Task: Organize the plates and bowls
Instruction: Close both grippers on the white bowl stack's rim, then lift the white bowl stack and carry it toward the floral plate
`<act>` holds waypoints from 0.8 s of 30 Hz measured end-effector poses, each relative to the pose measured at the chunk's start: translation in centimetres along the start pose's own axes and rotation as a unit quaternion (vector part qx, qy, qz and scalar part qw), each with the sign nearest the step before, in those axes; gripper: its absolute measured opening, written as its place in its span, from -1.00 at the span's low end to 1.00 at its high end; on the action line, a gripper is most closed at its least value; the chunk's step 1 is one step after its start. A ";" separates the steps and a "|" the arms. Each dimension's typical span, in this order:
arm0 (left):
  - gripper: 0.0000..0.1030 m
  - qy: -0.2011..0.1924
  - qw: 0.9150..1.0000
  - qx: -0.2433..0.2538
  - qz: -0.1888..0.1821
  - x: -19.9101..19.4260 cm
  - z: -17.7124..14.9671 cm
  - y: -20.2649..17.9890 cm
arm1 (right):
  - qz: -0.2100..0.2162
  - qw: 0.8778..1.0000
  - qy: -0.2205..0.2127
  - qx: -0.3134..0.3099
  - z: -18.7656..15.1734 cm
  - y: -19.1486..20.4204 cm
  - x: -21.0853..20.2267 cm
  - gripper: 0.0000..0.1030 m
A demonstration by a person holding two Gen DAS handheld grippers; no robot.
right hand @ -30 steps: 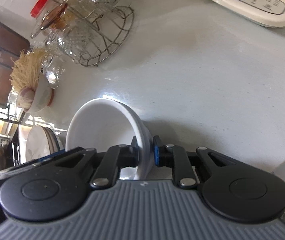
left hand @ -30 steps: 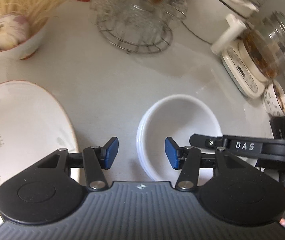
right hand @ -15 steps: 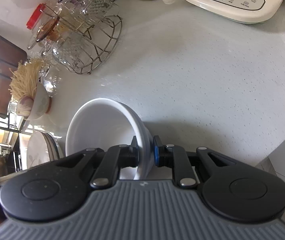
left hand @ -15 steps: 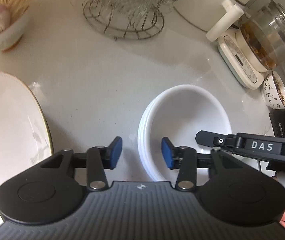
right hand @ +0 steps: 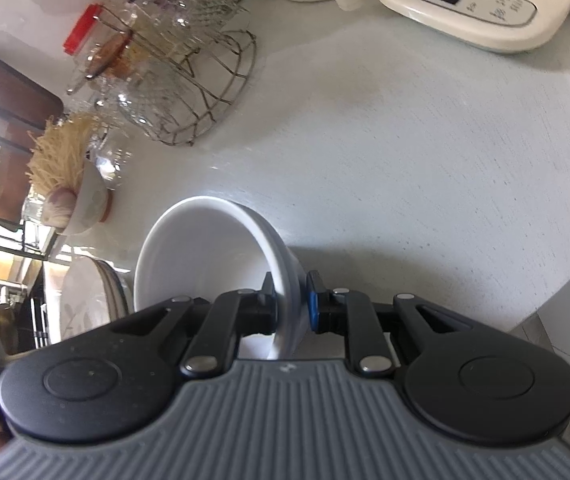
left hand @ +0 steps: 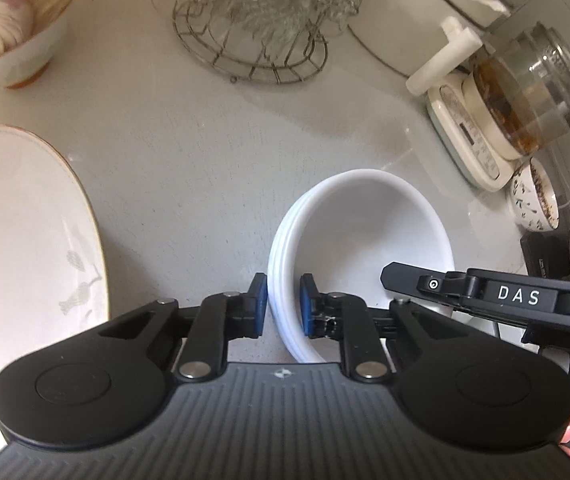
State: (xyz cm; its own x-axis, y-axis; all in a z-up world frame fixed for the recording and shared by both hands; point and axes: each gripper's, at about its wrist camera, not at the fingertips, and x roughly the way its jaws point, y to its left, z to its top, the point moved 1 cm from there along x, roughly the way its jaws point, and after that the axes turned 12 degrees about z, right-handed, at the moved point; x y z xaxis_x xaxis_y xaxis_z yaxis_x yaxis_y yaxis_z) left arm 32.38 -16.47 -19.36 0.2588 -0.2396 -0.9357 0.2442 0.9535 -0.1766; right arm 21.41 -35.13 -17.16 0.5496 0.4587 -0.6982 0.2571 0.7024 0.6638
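A stack of white bowls (left hand: 365,240) sits on the pale counter. My left gripper (left hand: 283,306) straddles the stack's near-left rim, one blue pad outside and one inside. Its jaws are closing and the pads touch the rim. My right gripper (right hand: 291,304) is shut on the opposite rim of the white bowls (right hand: 205,264). In the left wrist view it is the black arm marked DAS (left hand: 485,292). A large white plate (left hand: 25,240) with a gold edge and a leaf pattern lies to the left. The plates (right hand: 85,304) show edge-on in the right wrist view.
At the back stand a wire rack of glasses (left hand: 253,20) and a bowl of garlic and noodles (left hand: 5,40). A glass kettle on a cream base (left hand: 525,88) and a small patterned bowl (left hand: 533,200) are at the right. The counter edge (right hand: 545,300) drops off nearby.
The left gripper's jaws have drawn together from wide apart onto the bowl stack's rim. The right gripper has kept its grip on the other rim without moving.
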 end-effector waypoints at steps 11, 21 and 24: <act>-0.60 -0.028 0.999 -0.015 -0.009 -4.5 1.1 0.7 | 0.010 0.999 -0.017 -0.025 0.9 3.4 -2.3 -0.63; -0.61 -0.069 0.997 -0.025 -0.013 -9.3 1.6 1.2 | 0.030 0.997 -0.045 -0.059 1.3 6.8 -4.4 -0.63; -0.61 -0.079 0.997 -0.025 -0.011 -10.4 1.5 1.6 | 0.037 0.996 -0.047 -0.063 1.2 7.6 -4.7 -0.63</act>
State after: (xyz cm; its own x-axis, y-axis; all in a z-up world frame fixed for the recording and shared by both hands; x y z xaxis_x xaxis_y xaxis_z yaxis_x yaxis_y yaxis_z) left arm 31.52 -12.71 -9.47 0.3981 -0.2819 -0.8730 0.2051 0.9549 -0.2149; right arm 21.73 -32.66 -8.51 0.6370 0.4622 -0.6170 0.1144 0.7348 0.6686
